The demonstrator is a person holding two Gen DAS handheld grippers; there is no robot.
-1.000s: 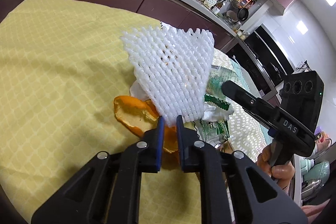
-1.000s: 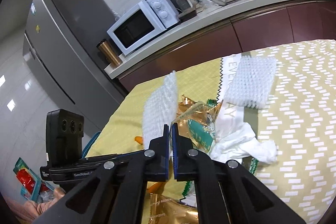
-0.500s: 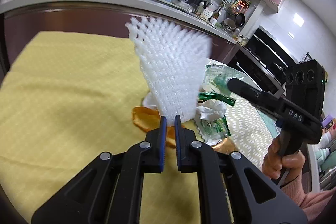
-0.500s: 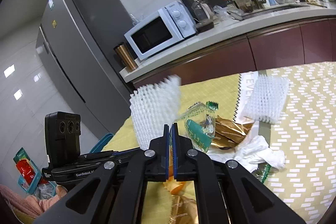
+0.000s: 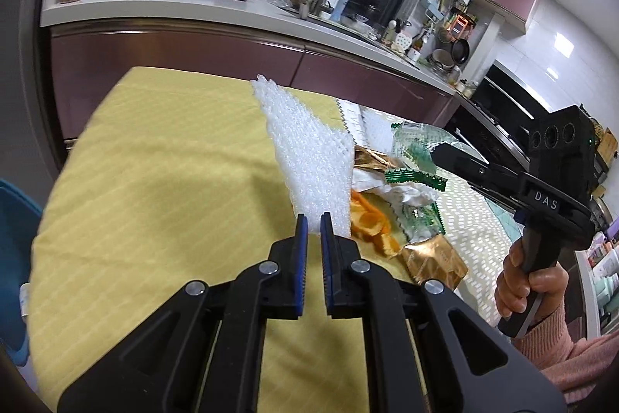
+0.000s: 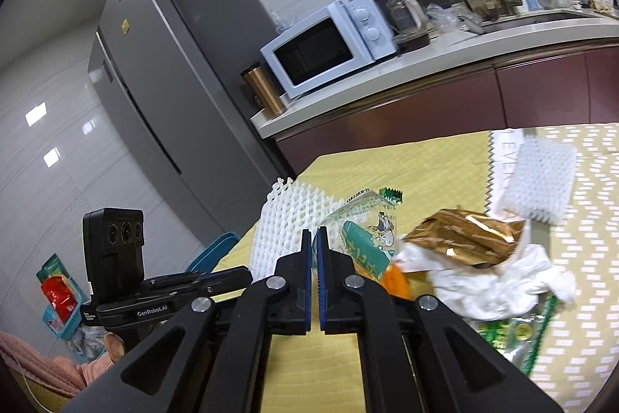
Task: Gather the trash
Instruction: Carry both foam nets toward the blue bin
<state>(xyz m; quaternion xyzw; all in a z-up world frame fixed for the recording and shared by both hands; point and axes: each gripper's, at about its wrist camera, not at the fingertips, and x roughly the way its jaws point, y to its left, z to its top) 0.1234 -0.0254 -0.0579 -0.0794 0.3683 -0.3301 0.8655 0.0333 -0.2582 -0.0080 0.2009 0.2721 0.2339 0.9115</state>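
In the left wrist view, our left gripper (image 5: 313, 219) sits at lower centre, its blue-padded fingers nearly together and pinching the lower edge of a foam net (image 5: 309, 157), which rises toward the middle of the frame above the yellow cloth (image 5: 162, 173). The net is white, soft and springy, an open lattice that fans out wider at the top. Right of it lies the rest of the pile: orange peel (image 5: 371, 223), curled and waxy; a gold wrapper (image 5: 433, 260), crinkled foil; a green-edged packet (image 5: 416, 177) with a serrated seal; and crumpled white tissue (image 5: 414, 194). Our right gripper (image 5: 439, 153) enters from the right edge, tips over a clear printed bag; this view does not show how its fingers stand. A blue bin rim (image 5: 15, 215) shows at the far left edge. In the right wrist view, the right gripper (image 6: 314, 239) at lower centre has its fingers pressed almost shut with only a thin slit between them, and we cannot tell whether they catch the clear bag (image 6: 367, 239) just beyond. The net (image 6: 282, 227) stands left of centre, and a second foam net (image 6: 541, 180) lies flat in the upper right on the patterned cloth (image 6: 588, 258). We judge the task barely begun: one net is lifted but not yet binned, and peel, wrappers, tissue and the second net all remain on the table.
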